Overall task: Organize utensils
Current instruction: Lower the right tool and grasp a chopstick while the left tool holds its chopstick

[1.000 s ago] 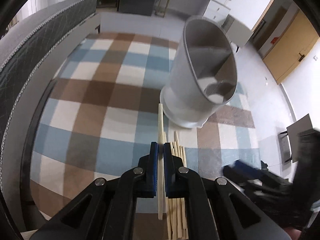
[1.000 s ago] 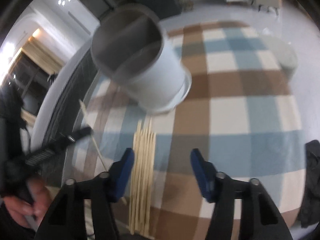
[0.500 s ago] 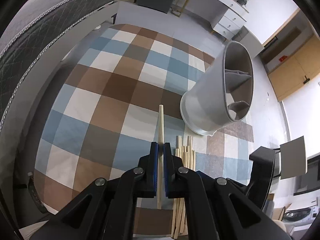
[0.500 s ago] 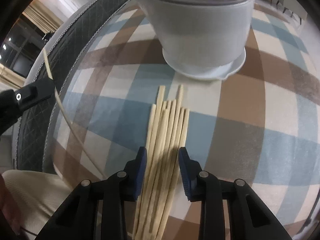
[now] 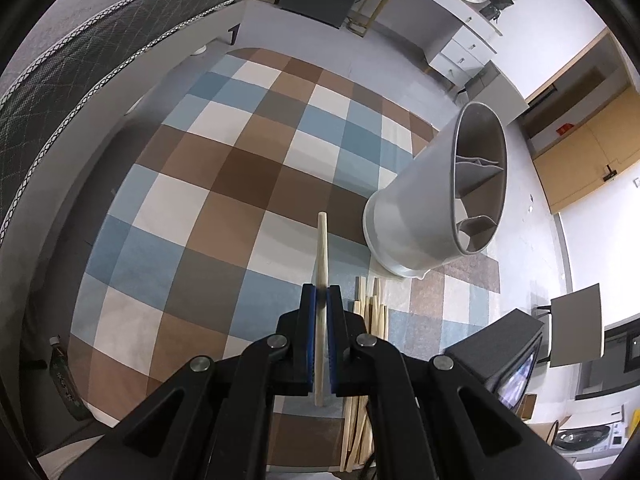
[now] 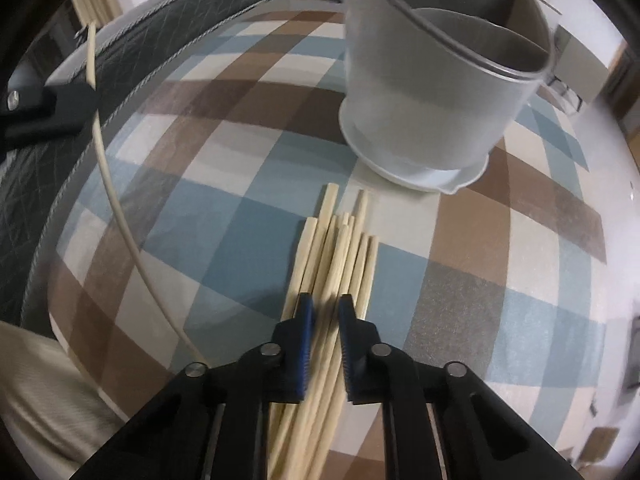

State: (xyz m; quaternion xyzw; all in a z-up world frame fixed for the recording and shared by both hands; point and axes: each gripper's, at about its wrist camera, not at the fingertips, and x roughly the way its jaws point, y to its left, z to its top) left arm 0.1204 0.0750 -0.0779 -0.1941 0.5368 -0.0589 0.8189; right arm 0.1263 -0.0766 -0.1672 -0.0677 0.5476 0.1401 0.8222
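My left gripper [image 5: 321, 292] is shut on a single pale wooden chopstick [image 5: 322, 240], held above the checked cloth. In the right wrist view that chopstick [image 6: 108, 184] curves down the left side. The grey divided utensil holder [image 5: 416, 216] [image 6: 432, 92] stands upright on its white base. A bundle of several chopsticks [image 5: 370, 308] [image 6: 340, 248] lies flat in front of it. My right gripper [image 6: 325, 302] is down on this bundle with its jaws closing. The blue pads press on a couple of chopsticks between them.
A blue, brown and cream checked cloth [image 5: 208, 208] covers the table. A dark quilted edge [image 5: 72, 64] runs along the left. White cabinets [image 5: 460, 40] and a wooden door [image 5: 588, 152] are beyond. A bottle [image 5: 60, 368] lies low left. A person's light trouser leg [image 6: 36, 384] shows.
The right gripper came down onto the chopstick bundle and its jaws narrowed from wide open to a tight gap. The left gripper rolled, still holding its chopstick.
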